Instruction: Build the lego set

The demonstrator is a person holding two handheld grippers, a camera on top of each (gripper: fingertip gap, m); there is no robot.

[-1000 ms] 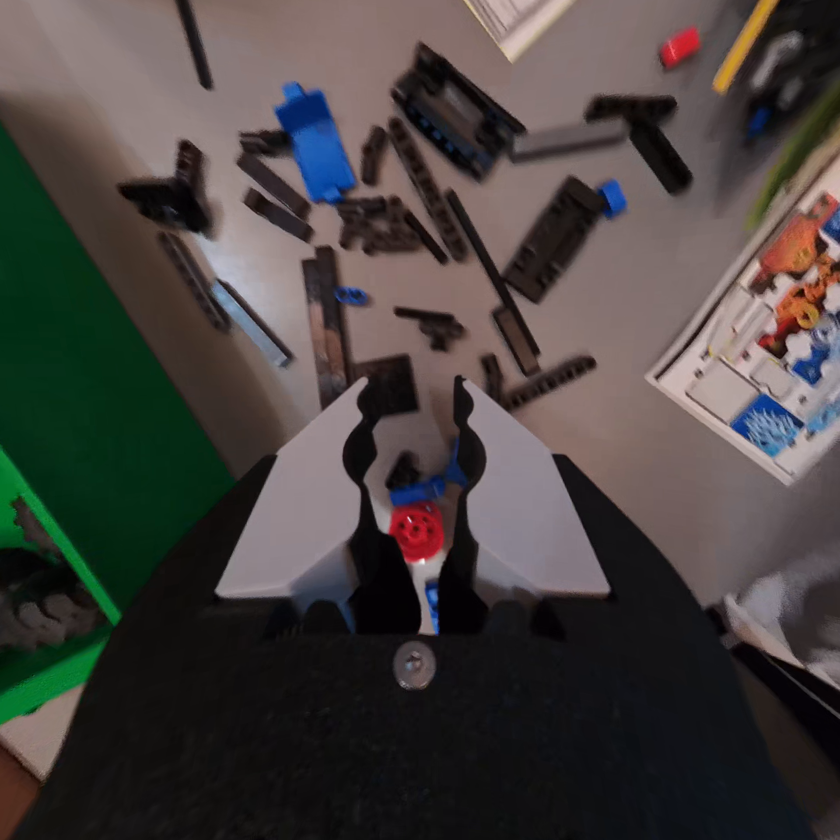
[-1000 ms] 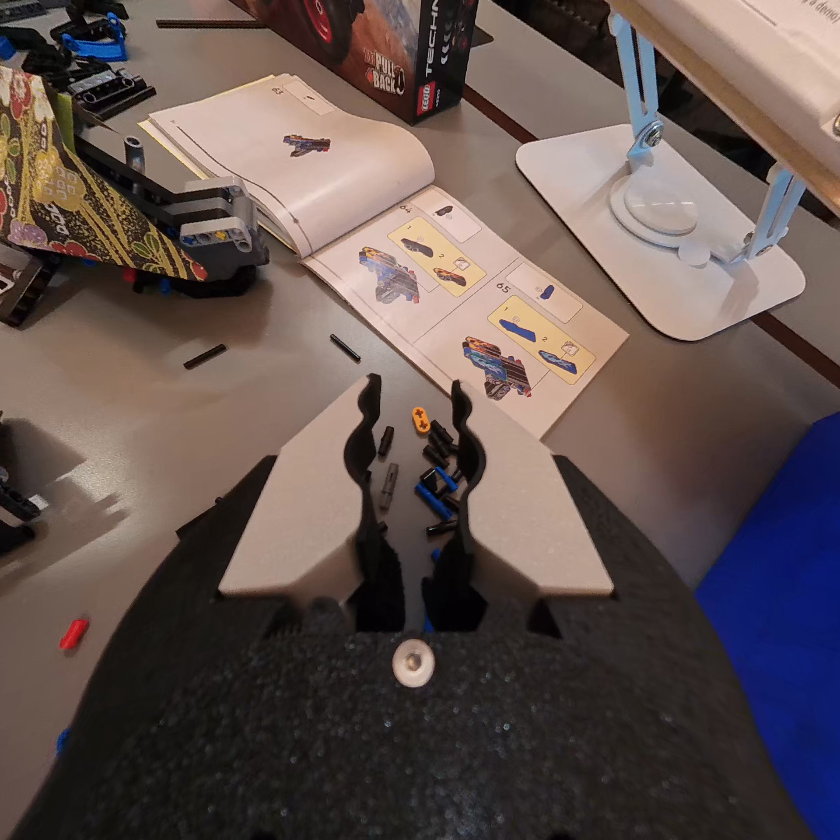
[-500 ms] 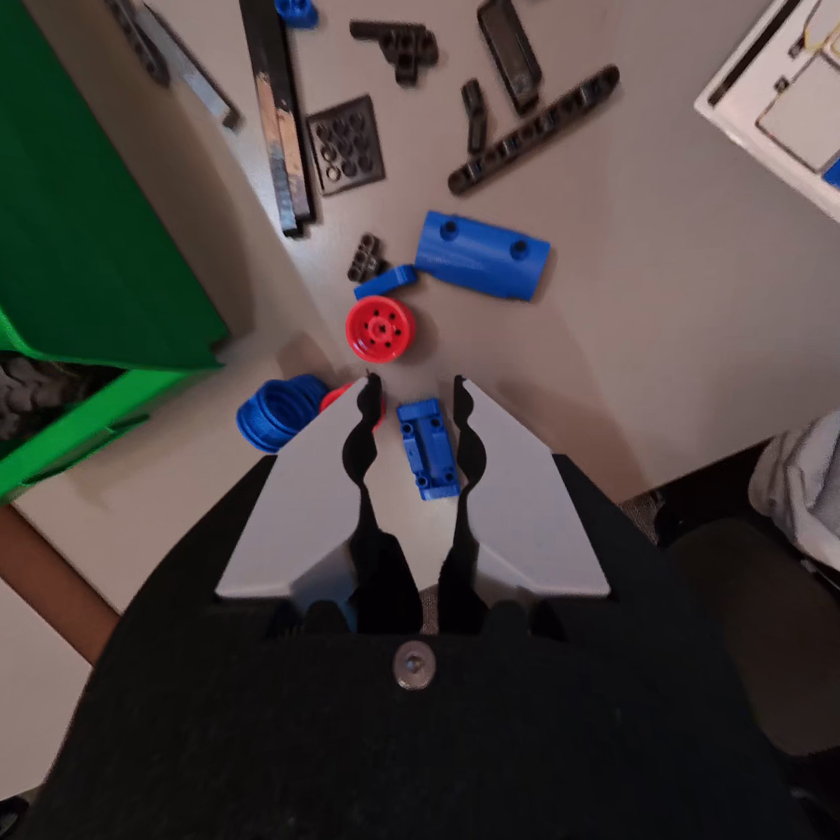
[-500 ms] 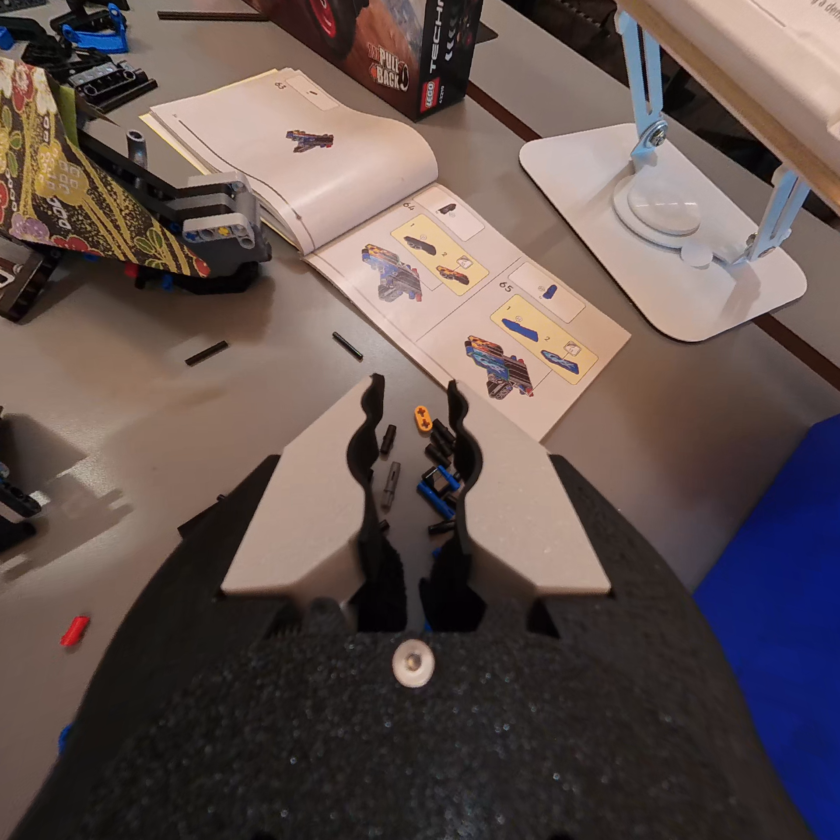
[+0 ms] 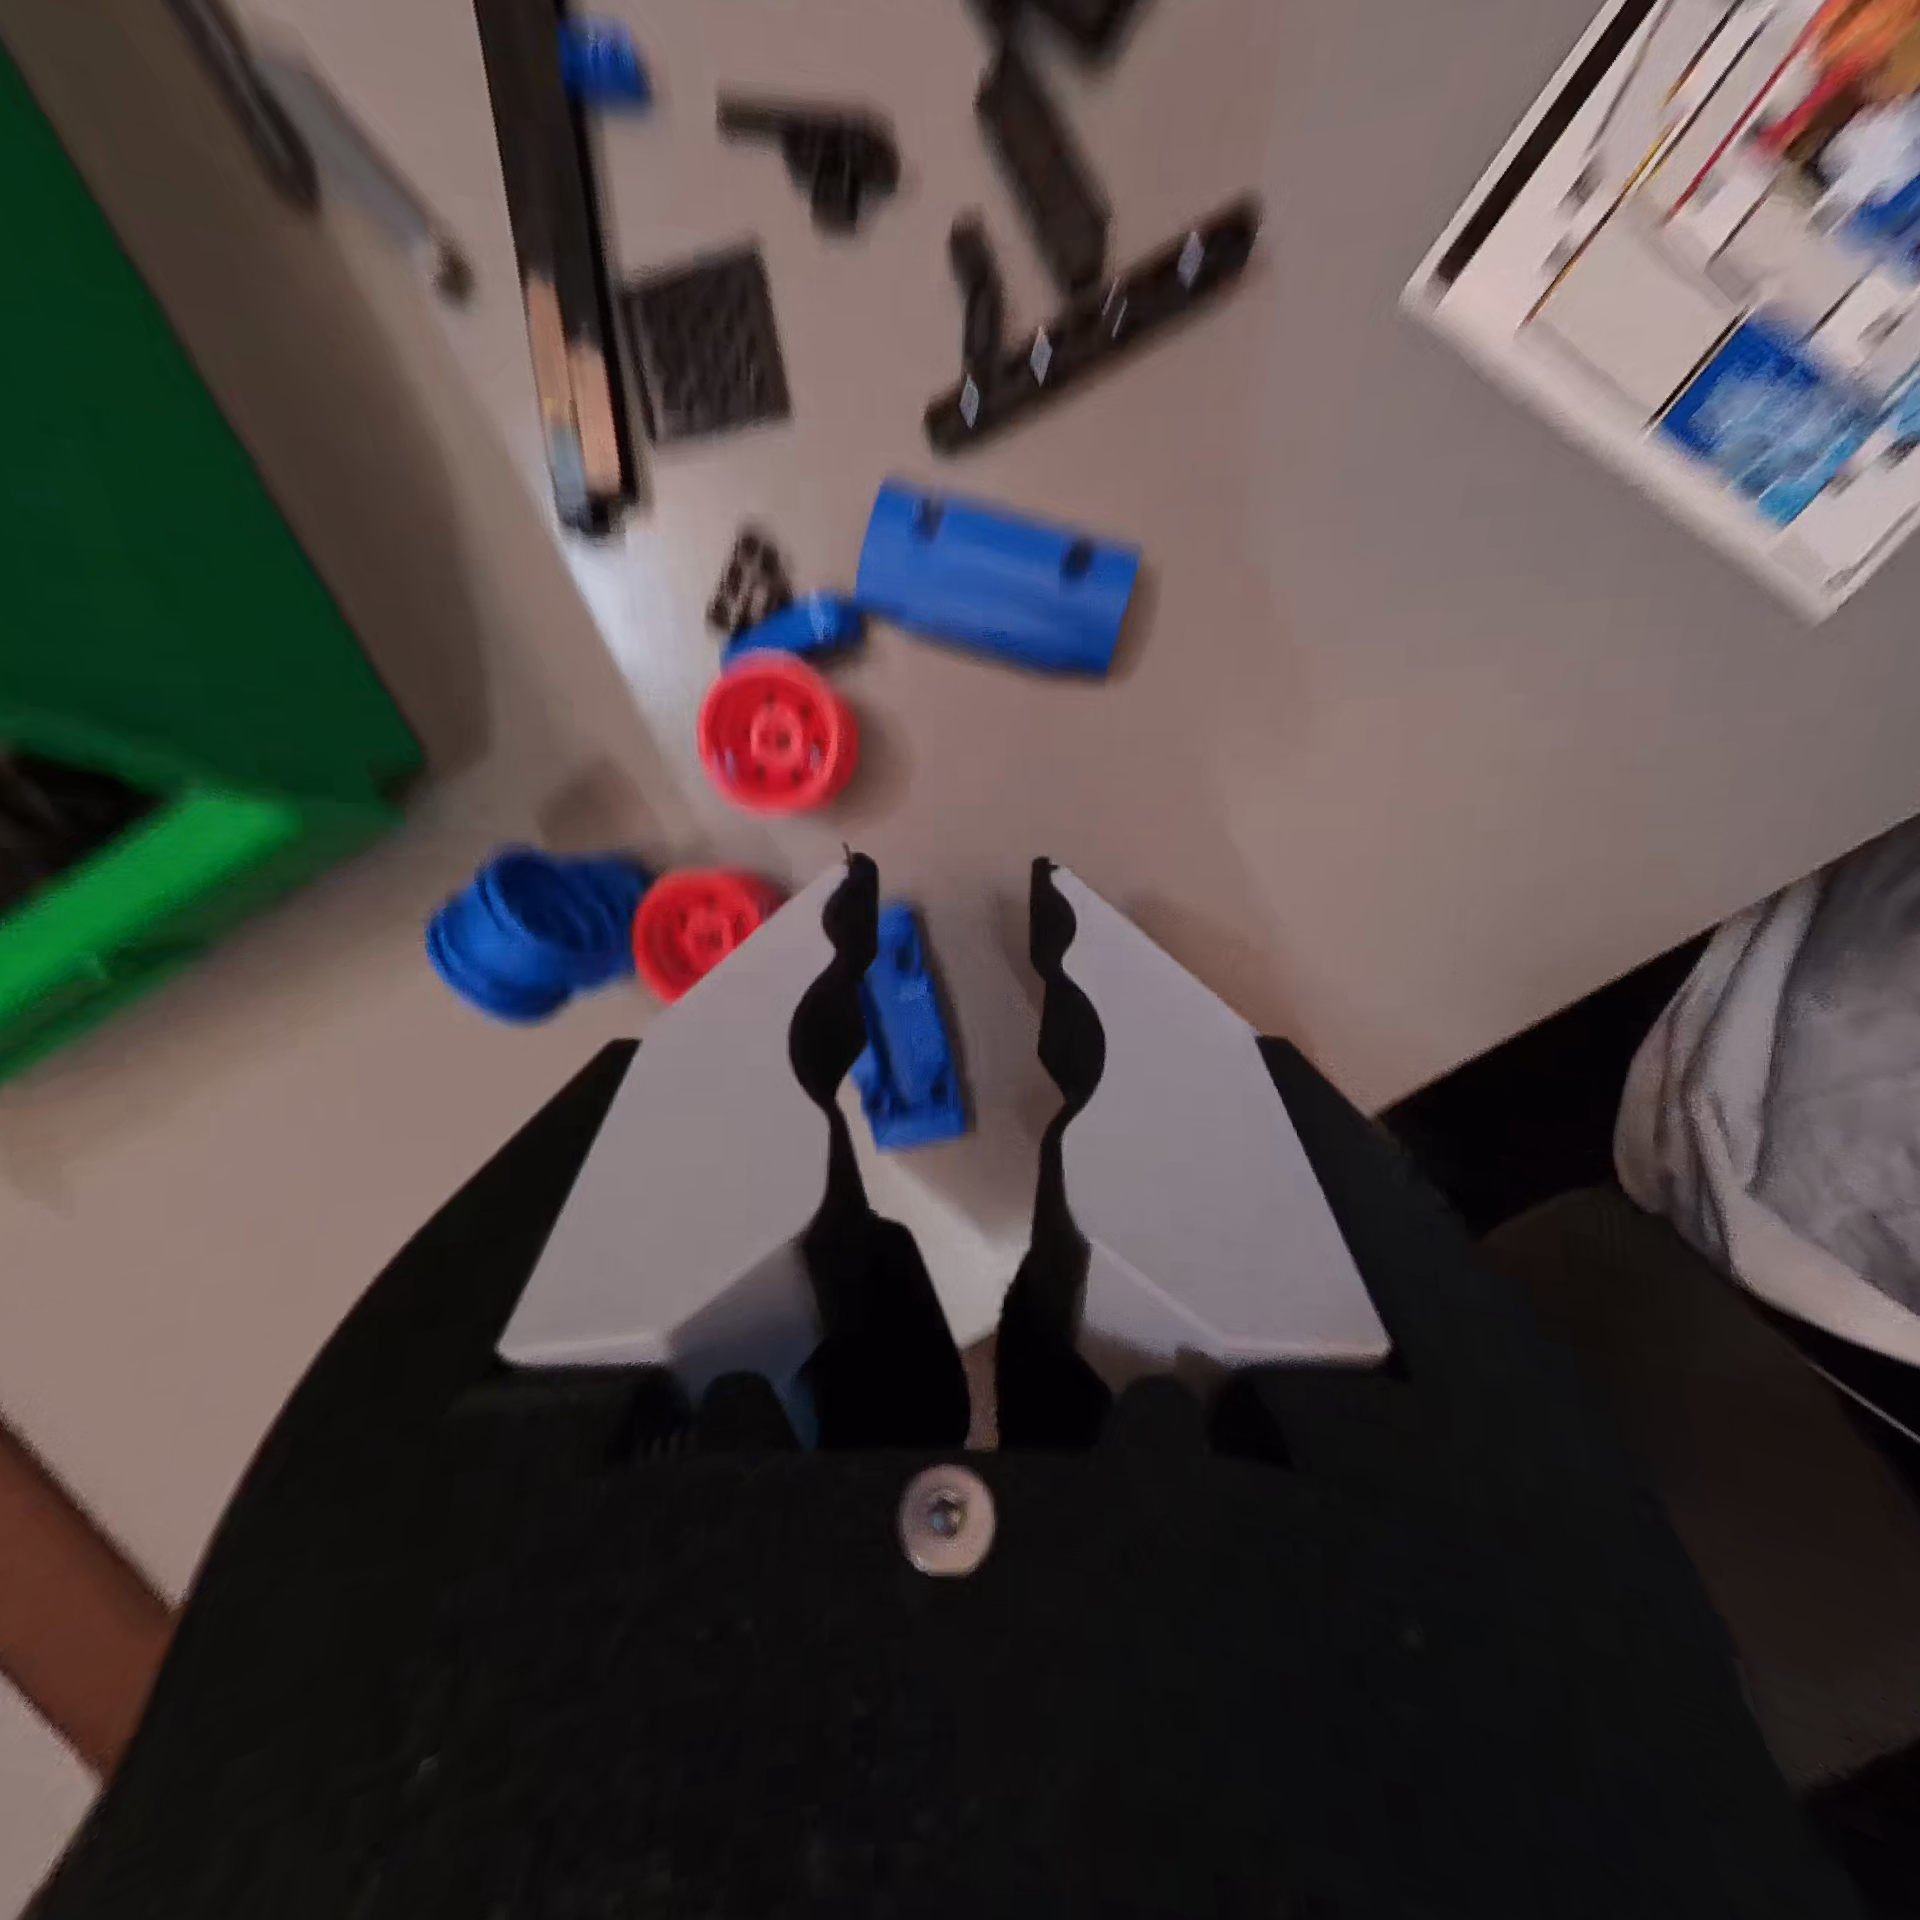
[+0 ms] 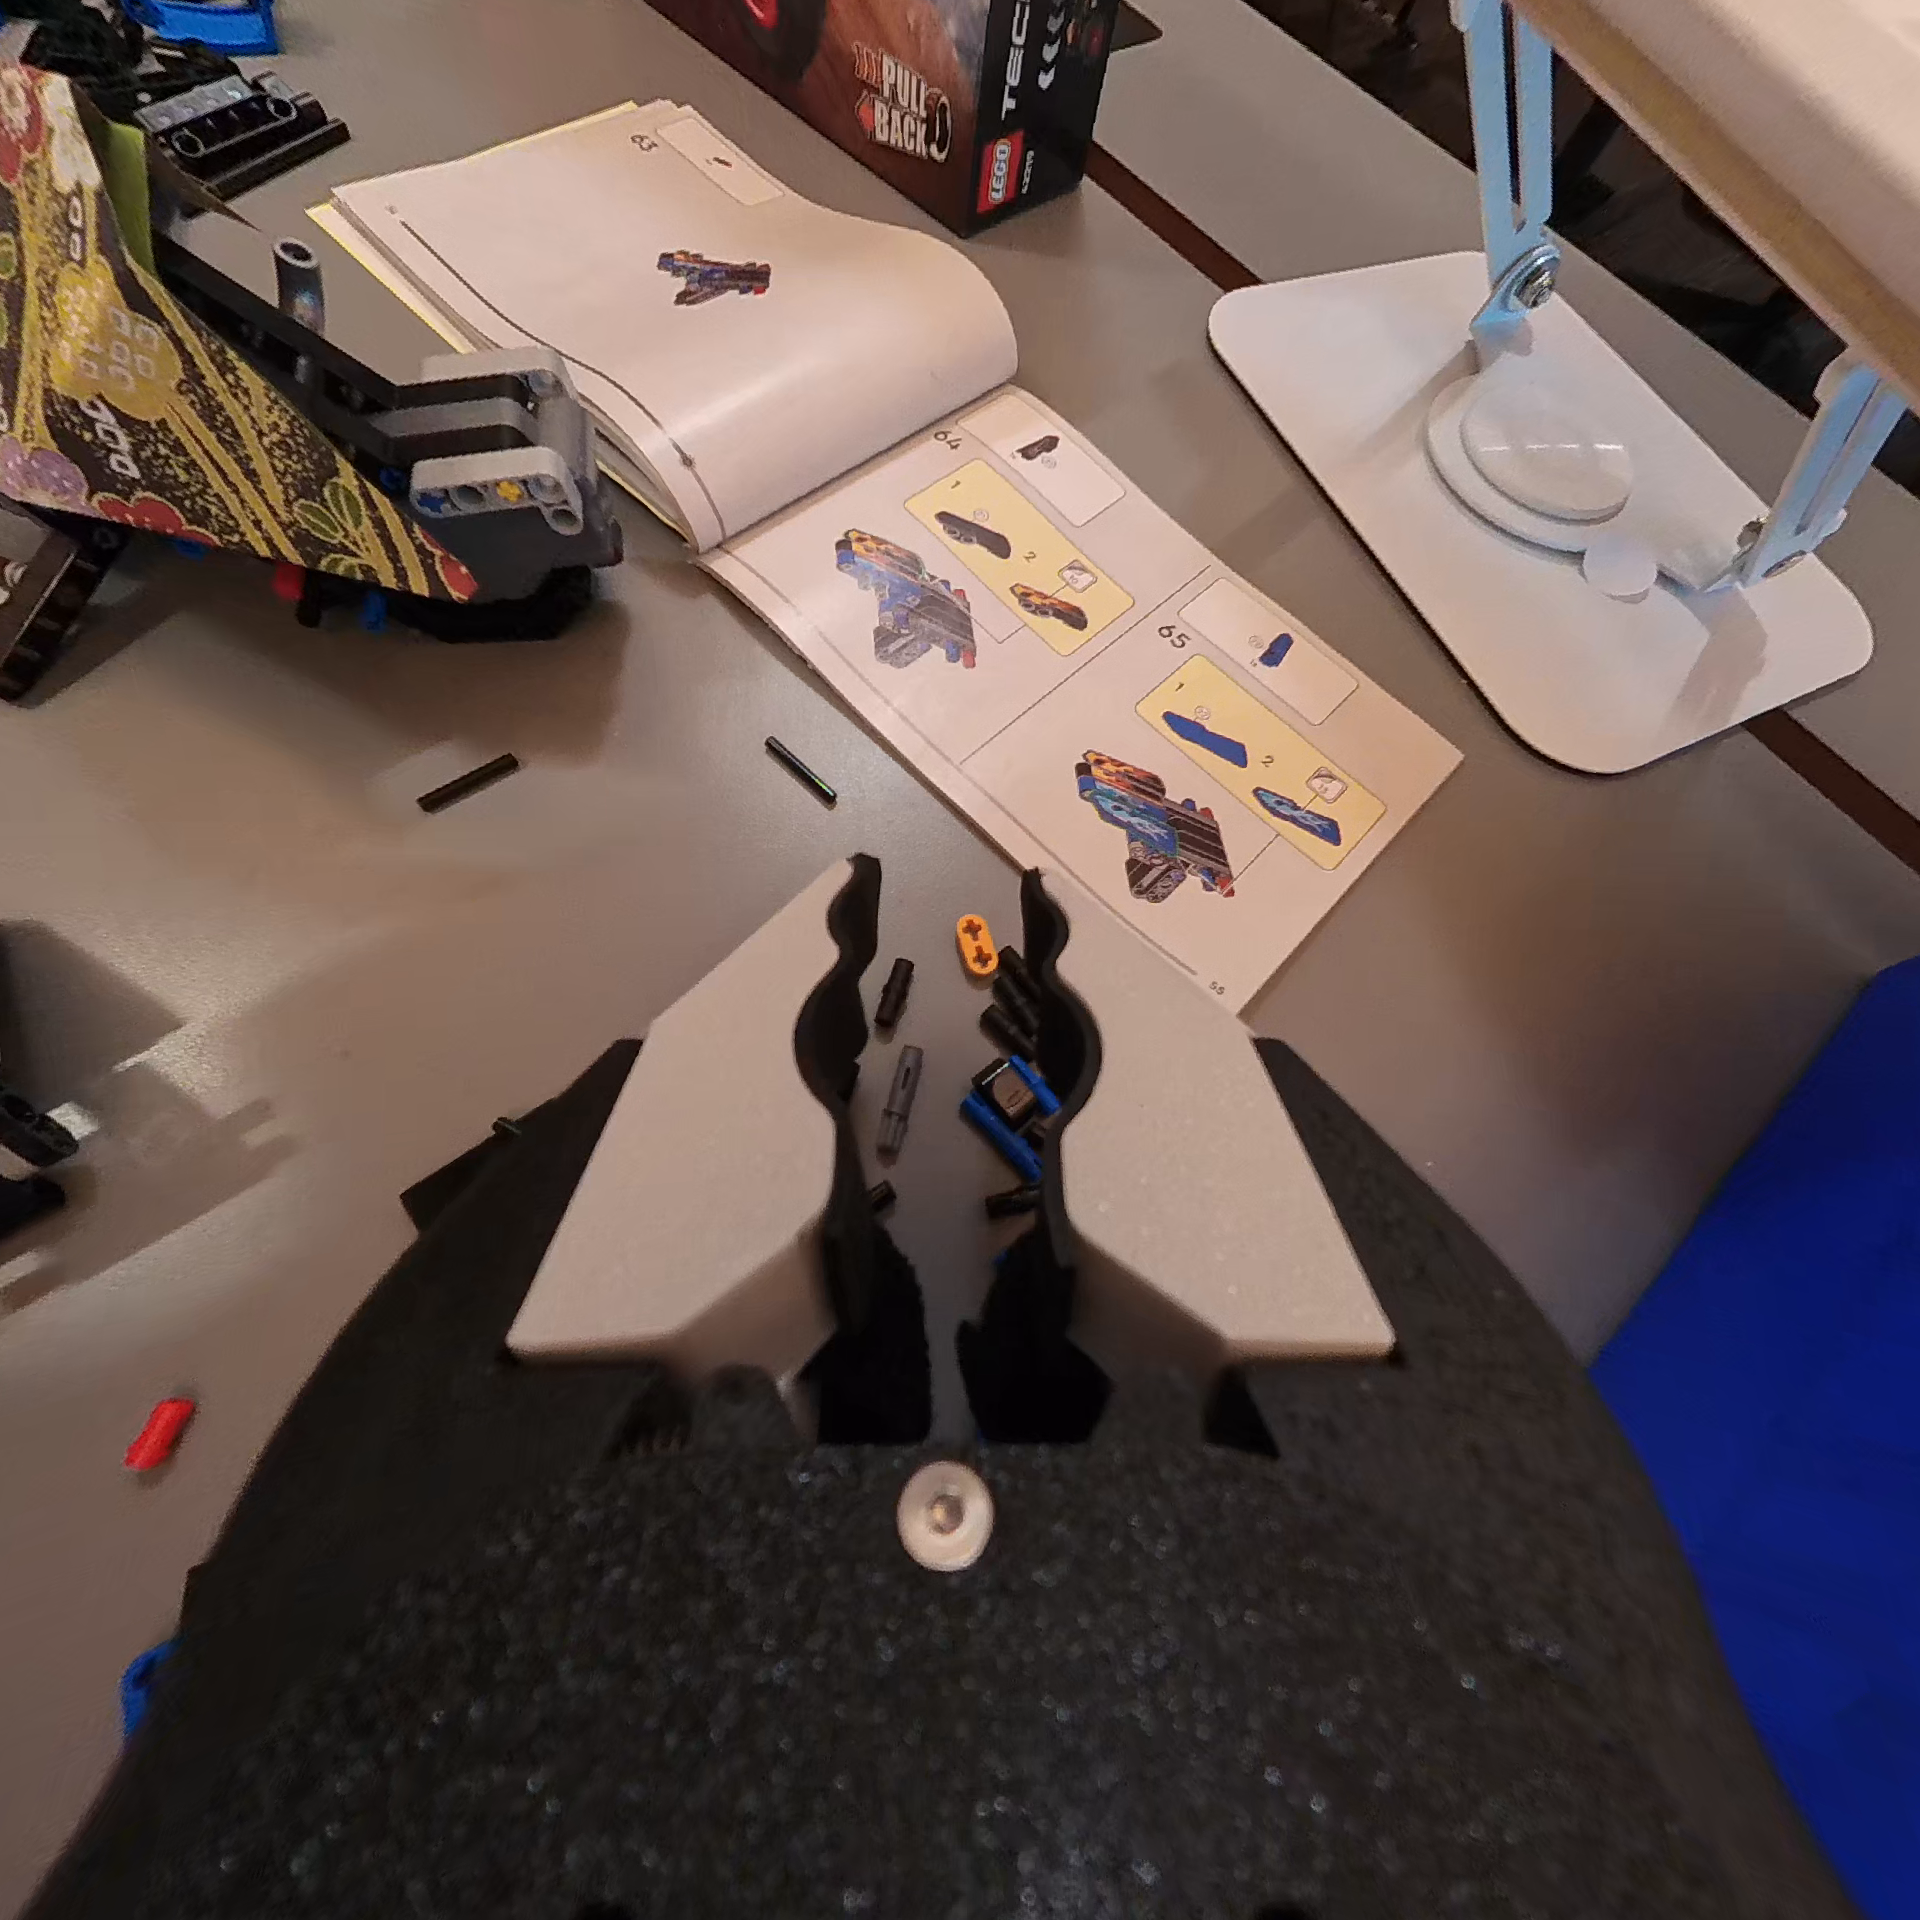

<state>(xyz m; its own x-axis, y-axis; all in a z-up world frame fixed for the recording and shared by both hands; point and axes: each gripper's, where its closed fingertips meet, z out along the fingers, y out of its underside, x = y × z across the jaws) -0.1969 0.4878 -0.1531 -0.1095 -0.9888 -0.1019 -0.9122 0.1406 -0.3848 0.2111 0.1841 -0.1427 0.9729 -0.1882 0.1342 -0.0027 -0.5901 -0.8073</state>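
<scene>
My left gripper (image 5: 943, 868) is open and empty above the table's near edge. A small blue brick (image 5: 906, 1029) lies between its jaws, close to the left one. Two red wheel hubs (image 5: 777, 743) (image 5: 694, 930), a blue tyre (image 5: 520, 935) and a curved blue panel (image 5: 992, 592) lie just beyond. My right gripper (image 6: 948, 883) is open and empty over a pile of small pins, among them an orange connector (image 6: 975, 943), a grey pin (image 6: 900, 1096) and a blue piece (image 6: 1006, 1103). The part-built model (image 6: 312, 436) stands at the far left.
A green bin (image 5: 135, 644) stands at the left and several black beams (image 5: 1091, 332) lie farther off. A sticker sheet (image 5: 1714, 312) lies at the right. The open instruction booklet (image 6: 935, 499), the set's box (image 6: 914, 94) and a white stand (image 6: 1538, 499) lie ahead of my right gripper.
My left gripper has swept back toward the table's near edge, from over the black beams to the wheels and blue brick. My right gripper has hardly moved.
</scene>
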